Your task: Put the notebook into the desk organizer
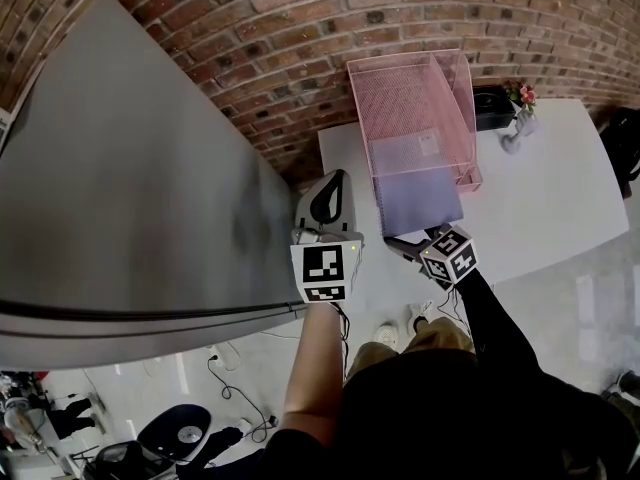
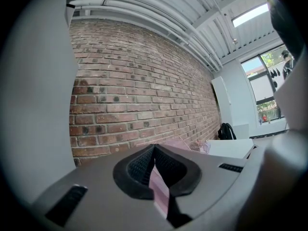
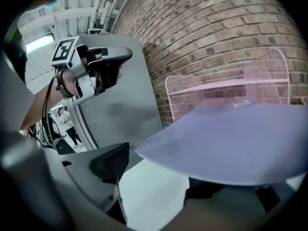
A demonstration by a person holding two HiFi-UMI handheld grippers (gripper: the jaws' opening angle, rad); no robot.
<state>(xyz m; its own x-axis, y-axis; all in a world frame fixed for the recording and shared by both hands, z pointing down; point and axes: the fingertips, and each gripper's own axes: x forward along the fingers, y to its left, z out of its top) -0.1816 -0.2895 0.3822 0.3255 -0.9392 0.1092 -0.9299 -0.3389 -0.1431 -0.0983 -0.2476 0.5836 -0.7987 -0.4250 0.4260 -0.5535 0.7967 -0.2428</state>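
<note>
White table (image 1: 560, 188) bears pink organizer (image 1: 410, 88), notebook (image 1: 420, 193) partly inside; right fingers (image 3: 113, 162) wide, left fingers (image 2: 139, 170) together.

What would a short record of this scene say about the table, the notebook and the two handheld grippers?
Setting: white table beside a brick wall
Organizer: pink mesh desk organizer on the table, by the wall
Notebook: lavender notebook, partly inside the organizer's bottom level, near end sticking out
Right hand: right gripper, jaws apart at the notebook's near edge, not clamping it
Left hand: left gripper, jaws together, nothing held, off to the side of the notebook
Also: flower vase on the table
</note>
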